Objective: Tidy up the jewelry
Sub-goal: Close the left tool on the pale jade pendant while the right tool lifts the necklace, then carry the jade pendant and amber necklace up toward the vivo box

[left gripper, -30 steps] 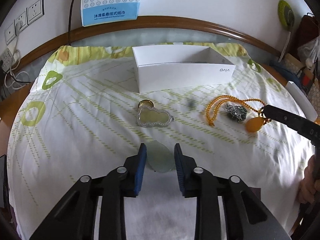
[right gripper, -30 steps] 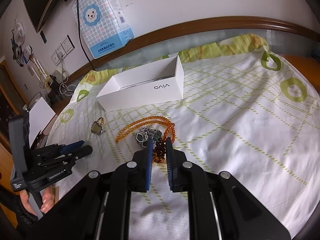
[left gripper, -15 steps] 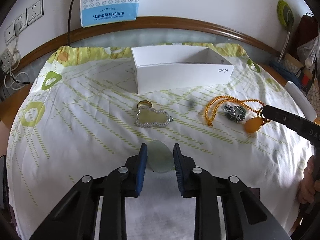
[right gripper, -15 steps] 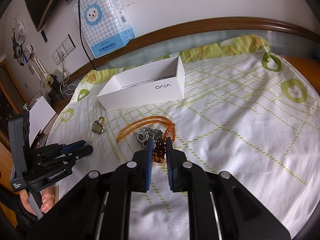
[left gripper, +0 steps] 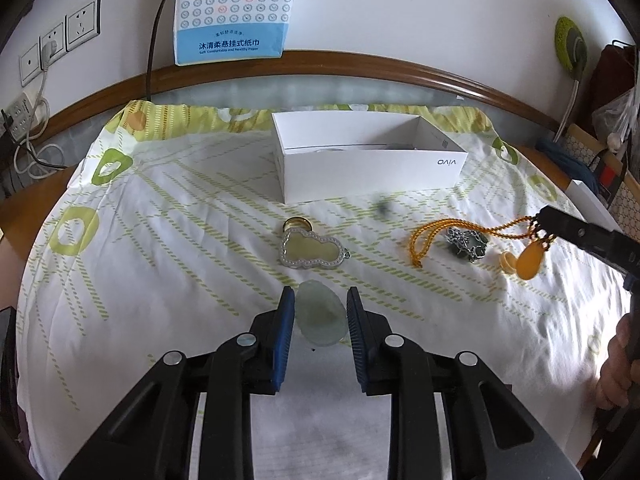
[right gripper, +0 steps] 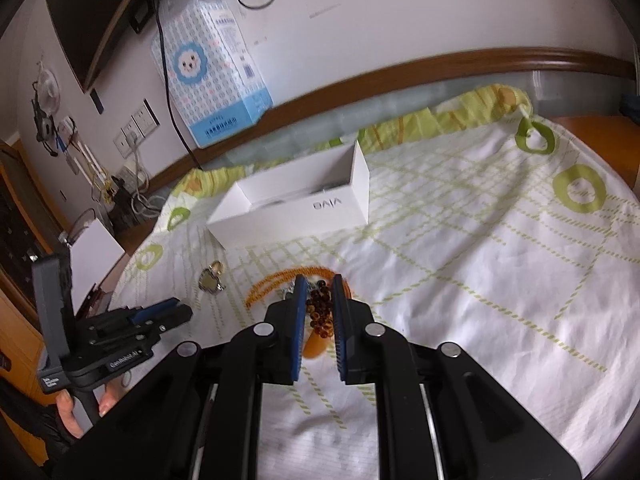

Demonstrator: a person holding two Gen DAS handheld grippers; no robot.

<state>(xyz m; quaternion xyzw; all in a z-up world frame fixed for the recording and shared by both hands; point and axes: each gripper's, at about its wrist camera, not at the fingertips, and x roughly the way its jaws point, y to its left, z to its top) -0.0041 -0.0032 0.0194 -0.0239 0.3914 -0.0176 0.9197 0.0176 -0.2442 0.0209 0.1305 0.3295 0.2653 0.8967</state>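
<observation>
White, green-patterned cloth (left gripper: 168,264) covers the table below wall sockets (left gripper: 82,22).

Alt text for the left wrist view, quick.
The left tool straddles a pale green oval pendant on the patterned cloth, jaws open. Beyond lie a gourd-shaped pendant and an open white box; at right, an orange bead necklace.
</observation>
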